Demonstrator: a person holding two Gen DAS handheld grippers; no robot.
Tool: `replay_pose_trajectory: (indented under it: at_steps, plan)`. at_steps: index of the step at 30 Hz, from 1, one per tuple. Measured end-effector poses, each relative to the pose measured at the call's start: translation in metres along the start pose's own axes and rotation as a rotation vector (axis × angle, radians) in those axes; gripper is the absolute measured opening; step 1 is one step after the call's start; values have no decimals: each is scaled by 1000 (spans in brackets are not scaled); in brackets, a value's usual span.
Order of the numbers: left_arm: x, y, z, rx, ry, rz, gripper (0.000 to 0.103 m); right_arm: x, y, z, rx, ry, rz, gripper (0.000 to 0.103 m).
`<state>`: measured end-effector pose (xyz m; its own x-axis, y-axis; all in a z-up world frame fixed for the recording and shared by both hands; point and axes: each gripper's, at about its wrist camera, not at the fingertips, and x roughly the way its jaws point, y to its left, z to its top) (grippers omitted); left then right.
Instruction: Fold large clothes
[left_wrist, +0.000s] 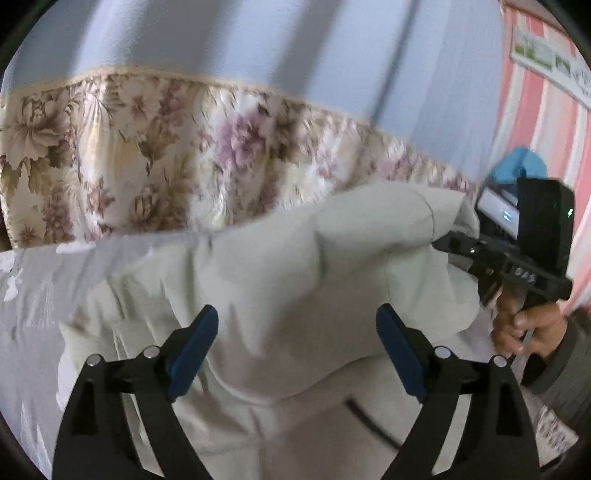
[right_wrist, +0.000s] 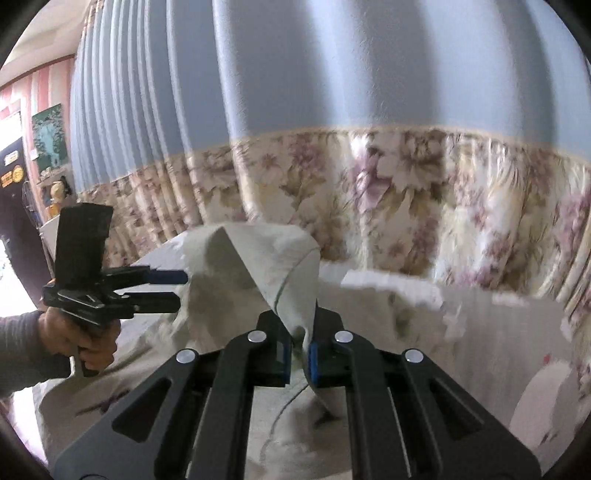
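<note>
Right wrist view shows the right hand-held gripper (right_wrist: 297, 354) with its blue pads (right_wrist: 314, 363) pressed nearly together on a pinch of the large cream-white fabric garment (right_wrist: 258, 266), so that a peaked flap of cloth stands up from between them. That grip looks chosen to lift one edge clear of the rest, so it can be carried across for a fold.

Off to the left in the same view, the left hand-held gripper (right_wrist: 173, 288) is held level in a person's hand (right_wrist: 86, 338), its two fingers one above the other and parted, reaching toward the raised cloth and just beside it. From its own camera the left hand-held gripper (left_wrist: 297, 350) stands wide open with nothing between its pads, the garment (left_wrist: 280, 258) bulging in front of it. I judge it is placed there to take a second hold on the lifted part, though no grip has been made yet.

Bunched and puffed rather than flat, the garment has soft creases, a dark seam line near the right pinch and a thin dark cord or zip line lower down. It lies heaped on a bed covered by a pale grey sheet with white flower prints (left_wrist: 33, 280), in front of a light blue curtain with a beige floral lower band (left_wrist: 147, 147). Folding seems at an early stage.
</note>
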<state>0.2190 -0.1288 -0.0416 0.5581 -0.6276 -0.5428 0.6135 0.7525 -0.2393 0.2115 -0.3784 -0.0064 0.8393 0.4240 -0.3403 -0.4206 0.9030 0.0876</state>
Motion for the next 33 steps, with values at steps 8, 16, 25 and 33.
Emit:
replay_pose_trajectory:
  at_steps: [8, 16, 25, 33]
  plan:
    - [-17, -32, -32, 123, 11, 95, 88, -12, 39, -80, -110, 183, 21, 25]
    - [-1, -22, -7, 317, 63, 141, 88, -40, 22, -60, -100, 127, -22, 80]
    - [53, -11, -8, 394, 235, 94, 75, 20, 12, -57, -87, 307, 88, 81]
    - [56, 6, -12, 313, 276, 65, 7, 40, 19, -58, -78, 376, 197, 80]
